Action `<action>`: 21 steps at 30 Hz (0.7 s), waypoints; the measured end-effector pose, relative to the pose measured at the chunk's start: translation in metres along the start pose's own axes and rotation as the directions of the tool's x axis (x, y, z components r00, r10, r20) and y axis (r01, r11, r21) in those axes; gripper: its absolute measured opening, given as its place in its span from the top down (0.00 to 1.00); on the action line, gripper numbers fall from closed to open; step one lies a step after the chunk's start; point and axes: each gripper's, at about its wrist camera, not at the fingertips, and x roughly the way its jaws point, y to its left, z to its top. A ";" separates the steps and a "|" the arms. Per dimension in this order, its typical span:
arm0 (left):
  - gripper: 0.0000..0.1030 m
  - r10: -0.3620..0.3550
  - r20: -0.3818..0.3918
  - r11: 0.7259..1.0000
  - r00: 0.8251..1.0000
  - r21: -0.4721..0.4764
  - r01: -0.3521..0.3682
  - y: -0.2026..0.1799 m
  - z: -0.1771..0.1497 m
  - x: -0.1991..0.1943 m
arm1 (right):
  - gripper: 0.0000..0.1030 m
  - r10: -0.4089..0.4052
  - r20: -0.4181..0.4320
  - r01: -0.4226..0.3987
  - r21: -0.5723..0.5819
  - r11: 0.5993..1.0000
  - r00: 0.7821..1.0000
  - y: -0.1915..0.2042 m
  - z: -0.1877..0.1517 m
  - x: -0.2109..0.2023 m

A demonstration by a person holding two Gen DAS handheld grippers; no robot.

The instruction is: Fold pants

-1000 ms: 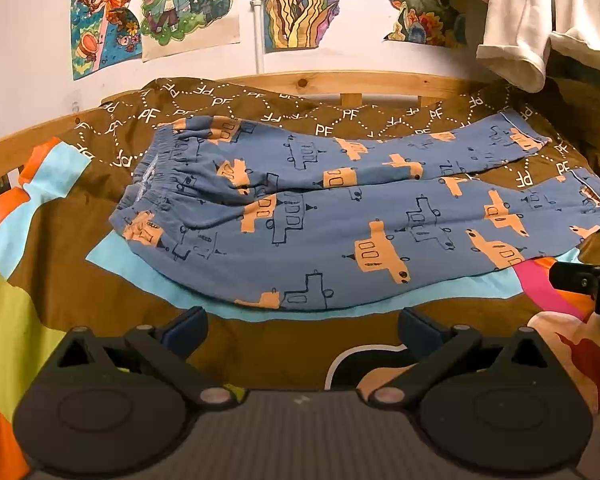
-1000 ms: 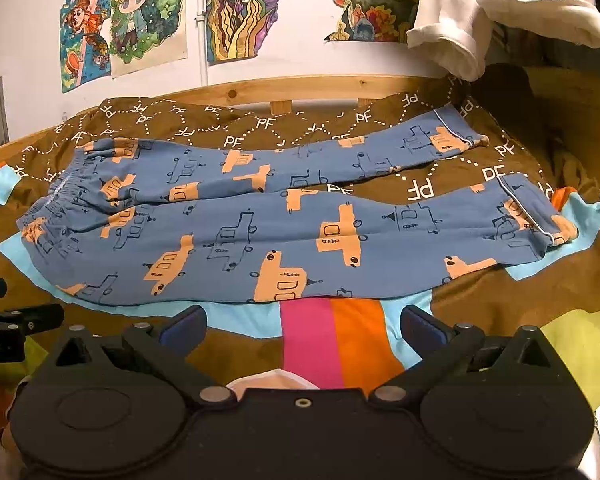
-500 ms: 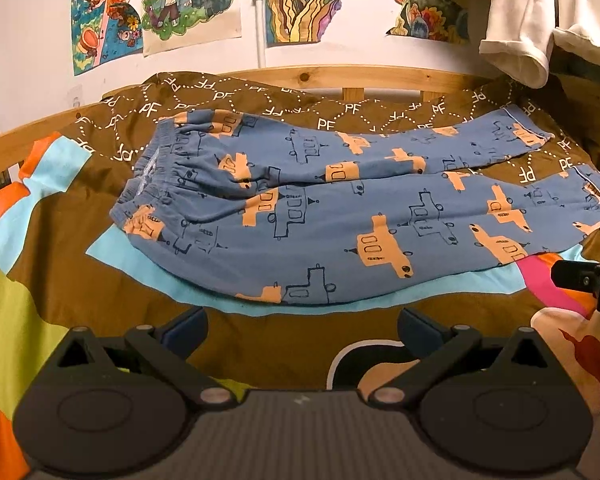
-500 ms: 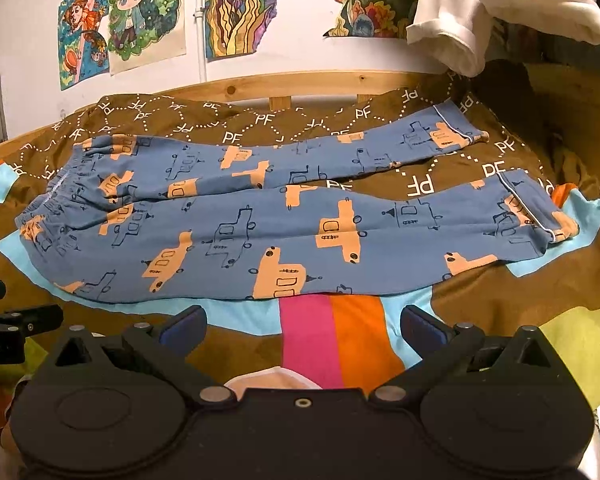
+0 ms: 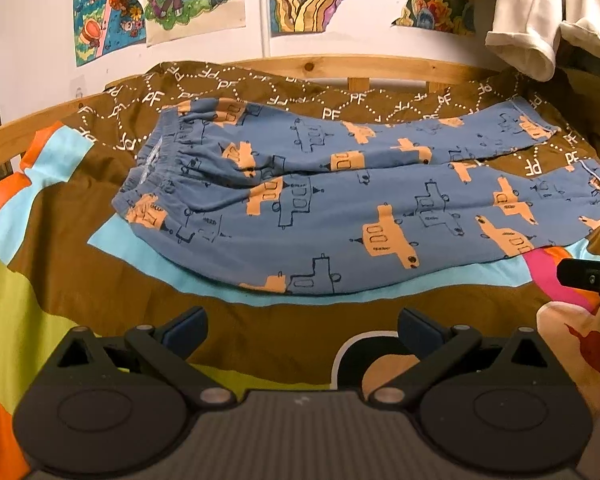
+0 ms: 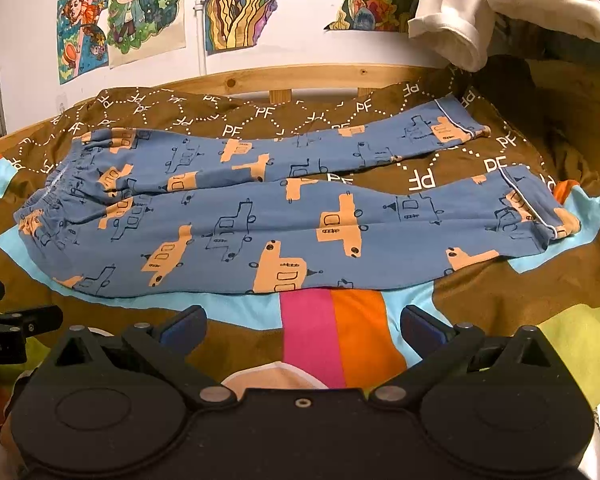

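Observation:
Blue pants [image 5: 340, 200] with orange vehicle prints lie flat on the bed, waistband to the left, both legs stretching right and spread apart at the cuffs. They also show in the right wrist view [image 6: 280, 216]. My left gripper [image 5: 302, 328] is open and empty, just short of the near edge of the seat area. My right gripper [image 6: 302, 326] is open and empty, in front of the near leg's middle. Each gripper's tip shows at the edge of the other's view.
A brown and multicoloured bedspread [image 5: 60, 232] covers the bed. A wooden bed rail [image 6: 300, 76] runs along the back, against a wall with posters [image 6: 140, 8]. White clothing [image 6: 500, 8] hangs at the upper right.
Both grippers have moved slightly forward toward the pants; the pants look a little larger and higher in both views. The jaws stay open.

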 end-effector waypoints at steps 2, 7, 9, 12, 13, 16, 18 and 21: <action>0.00 0.003 -0.013 1.000 1.000 -0.003 -0.003 0.000 0.000 0.001 | 0.01 0.003 -0.011 -0.003 0.002 1.000 1.000 0.000 0.000 0.001; 0.00 0.007 -0.029 1.000 1.000 0.001 -0.007 0.000 0.002 0.001 | 0.01 -0.005 -0.044 0.004 -0.008 1.000 0.999 0.002 0.003 0.002; 0.00 0.007 -0.036 1.000 0.999 0.004 -0.007 0.000 0.004 0.001 | 0.01 -0.005 -0.068 0.005 -0.009 1.000 0.998 0.003 0.007 0.004; 0.00 0.015 -0.046 1.000 0.999 0.009 -0.015 -0.001 0.009 0.002 | 0.01 -0.009 -0.108 0.007 -0.020 1.000 0.994 0.007 0.016 0.007; 0.00 0.022 -0.054 1.000 0.998 0.011 -0.022 -0.002 0.011 0.003 | 0.01 -0.006 -0.123 0.003 -0.024 1.000 0.992 0.008 0.018 0.008; 0.00 0.022 -0.067 1.000 0.998 0.002 -0.022 -0.002 0.013 0.004 | 0.01 0.003 -0.157 -0.007 -0.025 1.000 0.988 0.011 0.022 0.012; 0.00 0.026 -0.073 1.000 0.997 0.002 -0.025 -0.001 0.014 0.005 | 0.01 0.003 -0.167 -0.008 -0.028 1.000 0.986 0.012 0.023 0.012; 0.00 0.033 -0.077 0.999 0.997 0.006 -0.033 0.000 0.015 0.006 | 0.01 -0.003 -0.180 -0.002 -0.031 1.000 0.984 0.013 0.024 0.014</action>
